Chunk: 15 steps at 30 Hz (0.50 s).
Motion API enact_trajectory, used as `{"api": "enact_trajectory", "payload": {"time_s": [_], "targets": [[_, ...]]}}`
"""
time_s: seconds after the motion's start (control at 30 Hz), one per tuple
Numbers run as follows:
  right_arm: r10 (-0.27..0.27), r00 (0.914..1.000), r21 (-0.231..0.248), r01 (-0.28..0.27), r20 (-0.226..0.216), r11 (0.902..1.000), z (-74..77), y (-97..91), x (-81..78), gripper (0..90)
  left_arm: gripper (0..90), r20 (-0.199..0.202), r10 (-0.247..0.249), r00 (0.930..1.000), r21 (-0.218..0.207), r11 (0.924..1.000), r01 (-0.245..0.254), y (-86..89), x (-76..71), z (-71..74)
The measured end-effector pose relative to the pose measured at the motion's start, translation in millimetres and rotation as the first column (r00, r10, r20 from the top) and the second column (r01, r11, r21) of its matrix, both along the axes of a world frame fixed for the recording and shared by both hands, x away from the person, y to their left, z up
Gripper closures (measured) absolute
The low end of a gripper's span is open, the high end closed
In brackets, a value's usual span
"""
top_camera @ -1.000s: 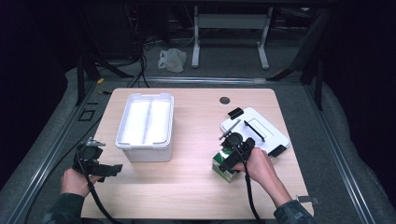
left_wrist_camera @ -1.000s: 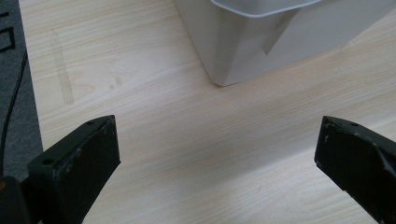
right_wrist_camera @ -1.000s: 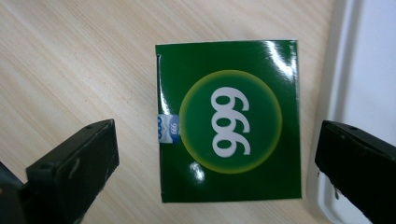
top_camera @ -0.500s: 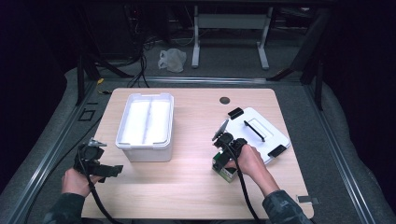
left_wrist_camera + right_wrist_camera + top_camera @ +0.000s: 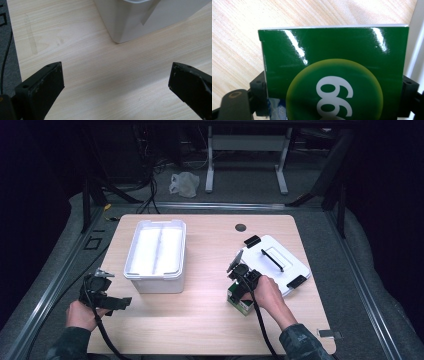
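While the left gripper (image 5: 120, 302) idles with fingers spread wide by the bench's (image 5: 210, 330) near left corner, the right gripper (image 5: 239, 292) has just been closing its fingers on the green box (image 5: 334, 72), standing near the right edge beside the white lid (image 5: 285, 255), seemingly bound for the open white bin (image 5: 156, 255).

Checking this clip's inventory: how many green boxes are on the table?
1: the green box stands near the table's front right, between the right gripper's jaws, beside the white lid. None shows inside the white bin.
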State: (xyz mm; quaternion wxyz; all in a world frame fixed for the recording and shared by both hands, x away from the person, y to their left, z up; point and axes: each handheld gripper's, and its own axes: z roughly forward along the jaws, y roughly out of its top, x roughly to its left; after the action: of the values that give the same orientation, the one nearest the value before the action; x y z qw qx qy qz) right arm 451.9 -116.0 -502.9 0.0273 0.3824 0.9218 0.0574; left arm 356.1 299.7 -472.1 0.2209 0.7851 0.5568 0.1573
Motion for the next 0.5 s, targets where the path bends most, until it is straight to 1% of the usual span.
{"api": "enact_trajectory", "payload": {"time_s": [0.13, 0.17, 0.2, 0.23, 0.27, 0.3, 0.33, 0.43, 0.5], "targets": [[0.006, 1.0000, 0.005, -0.006, 0.000, 1.0000, 3.5, -0.1, -0.9, 15.8, 0.1, 0.000, 0.000, 1.0000, -0.001, 1.0000, 0.000, -0.1, 0.0, 0.0], [0.011, 0.9999, 0.012, -0.011, 0.008, 0.9999, 9.0, -0.2, -2.8, 15.9, 0.1, 0.000, 0.000, 1.0000, 0.000, 1.0000, 0.000, 0.0, 0.0, -0.1], [0.011, 0.9999, 0.012, -0.011, 0.008, 0.9999, 9.0, -0.2, -2.8, 15.9, 0.1, 0.000, 0.000, 1.0000, 0.000, 1.0000, 0.000, 0.0, 0.0, -0.1], [0.014, 0.9996, 0.024, -0.015, 0.026, 0.9996, 16.1, -0.9, -5.7, 16.0, 0.1, 0.000, -0.001, 1.0000, -0.001, 1.0000, 0.001, 0.1, 0.1, -0.1], [0.014, 0.9996, 0.024, -0.015, 0.026, 0.9996, 16.1, -0.9, -5.7, 16.0, 0.1, 0.000, 0.000, 1.0000, -0.001, 1.0000, 0.000, 0.2, 0.0, 0.0], [0.015, 0.9994, 0.032, -0.016, 0.031, 0.9994, 22.5, -1.8, -9.0, 16.0, 0.1, 0.000, 0.000, 1.0000, -0.001, 1.0000, 0.000, 0.2, -0.1, 0.0], [0.015, 0.9993, 0.036, -0.017, 0.034, 0.9992, 25.5, -2.5, -10.8, 16.0, 0.1, 0.000, -0.001, 1.0000, -0.001, 1.0000, 0.001, 0.2, -0.1, 0.0], [0.021, 0.9988, 0.034, -0.022, 0.044, 0.9992, 30.7, -4.0, -14.8, 16.0, 0.1, 0.001, -0.001, 1.0000, -0.001, 1.0000, 0.001, 0.2, -0.2, 0.0], [0.033, 0.9980, 0.031, -0.035, 0.054, 0.9989, 37.8, -7.5, -22.3, 16.0, 0.1, -0.002, -0.002, 1.0000, -0.001, 1.0000, 0.002, 0.8, 0.1, -0.5]]}}
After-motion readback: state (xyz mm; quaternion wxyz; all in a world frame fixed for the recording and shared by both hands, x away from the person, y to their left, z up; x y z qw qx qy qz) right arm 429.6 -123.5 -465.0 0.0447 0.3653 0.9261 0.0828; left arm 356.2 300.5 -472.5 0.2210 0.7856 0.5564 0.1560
